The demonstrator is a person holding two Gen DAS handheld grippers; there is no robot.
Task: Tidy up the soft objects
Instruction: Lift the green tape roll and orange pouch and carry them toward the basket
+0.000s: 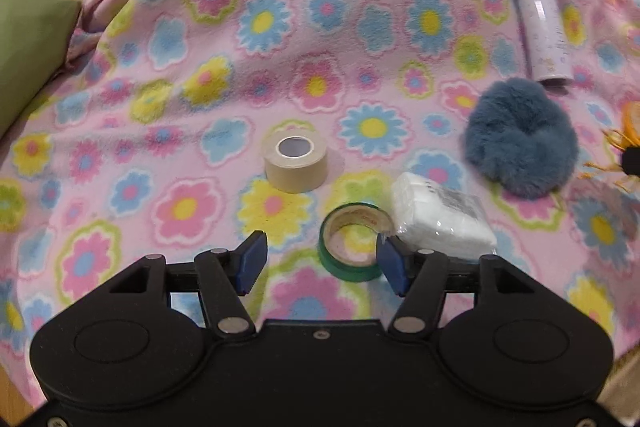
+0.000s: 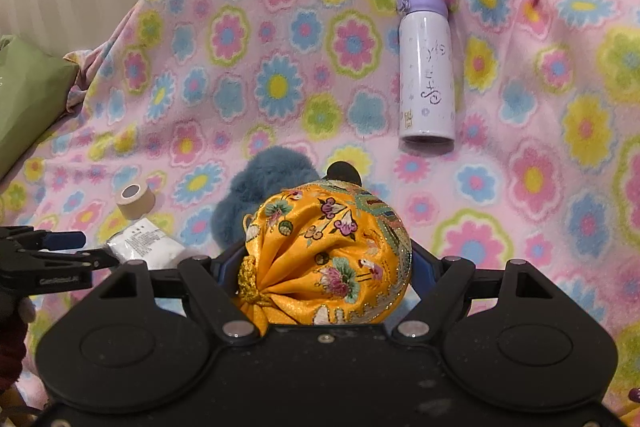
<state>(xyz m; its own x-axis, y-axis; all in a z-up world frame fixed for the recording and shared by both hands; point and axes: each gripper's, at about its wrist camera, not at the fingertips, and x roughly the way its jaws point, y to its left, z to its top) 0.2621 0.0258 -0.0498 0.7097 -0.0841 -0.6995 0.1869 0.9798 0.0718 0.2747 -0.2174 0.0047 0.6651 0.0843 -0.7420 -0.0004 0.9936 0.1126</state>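
Jaws of my right gripper (image 2: 326, 267) are clamping the yellow embroidered pouch (image 2: 326, 259).
Left gripper (image 1: 320, 259) is hovering low, spread wide, green tape roll (image 1: 352, 247) between its fingertips, blue pompom (image 1: 520, 139) ahead-right.

blanket (image 1: 200, 47) pink floral | pouch (image 2: 332, 251) yellow embroidered | pompom (image 1: 520, 143) blue

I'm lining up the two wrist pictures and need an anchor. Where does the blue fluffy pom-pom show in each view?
Left wrist: the blue fluffy pom-pom lies at right of centre on the floral blanket, just below the base of the purple bottle.
Right wrist: the pom-pom sits at centre, partly hidden behind the yellow pouch in the right gripper.
Shared landmark: the beige tape roll, left of the pom-pom in both.
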